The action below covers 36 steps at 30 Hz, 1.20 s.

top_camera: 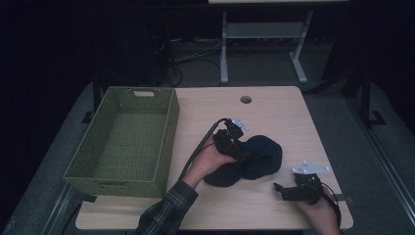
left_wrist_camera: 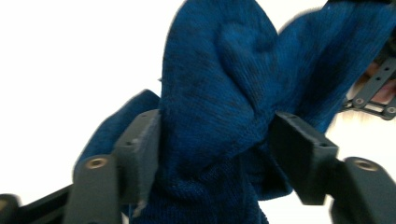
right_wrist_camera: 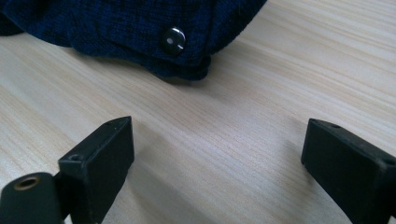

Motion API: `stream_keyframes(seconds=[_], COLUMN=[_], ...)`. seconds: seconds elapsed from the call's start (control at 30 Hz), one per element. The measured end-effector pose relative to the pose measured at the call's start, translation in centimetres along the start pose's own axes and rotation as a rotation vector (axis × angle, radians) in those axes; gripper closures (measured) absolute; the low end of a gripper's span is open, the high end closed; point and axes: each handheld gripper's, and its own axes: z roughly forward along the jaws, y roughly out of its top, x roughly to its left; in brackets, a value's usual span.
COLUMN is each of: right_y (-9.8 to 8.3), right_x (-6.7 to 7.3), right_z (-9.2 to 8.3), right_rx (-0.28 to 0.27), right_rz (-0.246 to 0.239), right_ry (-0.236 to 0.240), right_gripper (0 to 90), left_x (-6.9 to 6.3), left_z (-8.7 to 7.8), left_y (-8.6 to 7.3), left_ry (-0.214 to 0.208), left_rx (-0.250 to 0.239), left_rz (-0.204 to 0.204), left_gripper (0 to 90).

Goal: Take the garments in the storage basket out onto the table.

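1. One dark blue knitted garment (top_camera: 252, 159) lies bunched near the middle of the wooden table (top_camera: 274, 110), to the right of the basket and nearer the person's edge.
2. One green woven basket (top_camera: 169, 129) stands on the table's left side, just beside the garment's side of the table but apart from it.
3. Two grippers are in hand. The left gripper (top_camera: 240, 154) is on the garment's left part. In the left gripper view a thick fold of the blue knit (left_wrist_camera: 219, 93) stands up between the two black jaws; the jaws are spread, the fold lies against the left one, and the right one stands slightly off the cloth, so they are not pressing it.
4. The right gripper (top_camera: 280, 191) sits low over the table near the front right corner, close to the garment's lower right edge but not touching it. In the right gripper view its jaws stand wide apart over bare wood with nothing between them.
5. One dark button (right_wrist_camera: 173, 39) shows on the garment's hem in the right gripper view.
6. One round hole (top_camera: 245, 99) sits near the table's far edge.
7. One plaid sleeve (top_camera: 166, 210) covers the left forearm.
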Motion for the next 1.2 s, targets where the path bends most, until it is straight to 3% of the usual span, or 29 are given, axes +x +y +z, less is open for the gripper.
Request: stream_keyframes(seconds=[0.1, 0.2, 0.23, 0.33, 0.37, 0.43, 0.5, 0.63, 0.67, 0.93, 1.07, 1.2], right_y=[0.0, 0.0, 0.0, 0.0, 0.0, 0.0, 0.0, 0.0, 0.0, 0.0, 0.0, 0.0], right_x=[0.0, 0.0, 0.0, 0.0, 0.0, 0.0, 0.0, 0.0, 0.0, 0.0, 0.0, 0.0], right_z=[0.0, 0.0, 0.0, 0.0, 0.0, 0.0, 0.0, 0.0, 0.0, 0.0, 0.0, 0.0], right_rx=[-0.001, -0.001, -0.001, -0.001, -0.001, -0.001, -0.001, -0.002, -0.001, -0.002, -0.001, -0.001], right_rz=[-0.001, -0.002, -0.002, -0.003, -0.003, -0.003, -0.003, -0.003, -0.003, -0.001, -0.003, -0.003], right_ry=[0.000, 0.001, 0.002, 0.002, 0.002, 0.002, 0.002, 0.001, 0.002, 0.001, 0.000, 0.000], right_gripper=[9.1, 9.1, 9.1, 9.1, 9.1, 9.1, 9.1, 9.1, 9.1, 9.1, 9.1, 9.1], left_x=[-0.3, -0.7, -1.1, -1.5, -1.8, -2.4, -3.0, -3.5, -3.6, -3.5, -3.0, -2.7], left_z=[-1.6, -3.1, -4.1, -5.1, -5.7, -6.4, -6.4, -6.1, -5.6, -3.5, -1.5, -0.4], left_y=[0.0, -0.4, -0.9, -1.5, -1.9, -3.1, -4.1, -5.6, -6.6, -9.0, -10.1, -10.6], left_ry=[0.016, 0.025, 0.028, 0.032, 0.024, 0.004, 0.001, -0.010, -0.017, 0.006, 0.023, 0.017], left_rx=[-0.032, -0.057, -0.077, -0.096, -0.105, -0.115, -0.104, -0.088, -0.085, -0.067, -0.016, 0.001], left_rz=[0.006, 0.008, 0.008, 0.017, 0.019, 0.026, 0.035, 0.035, 0.023, 0.013, 0.019, 0.001], left_gripper=[26.6, 27.2, 31.2, 48.5, 48.5, 67.1, 75.1, 85.1, 89.7, 89.5, 88.9, 88.8])
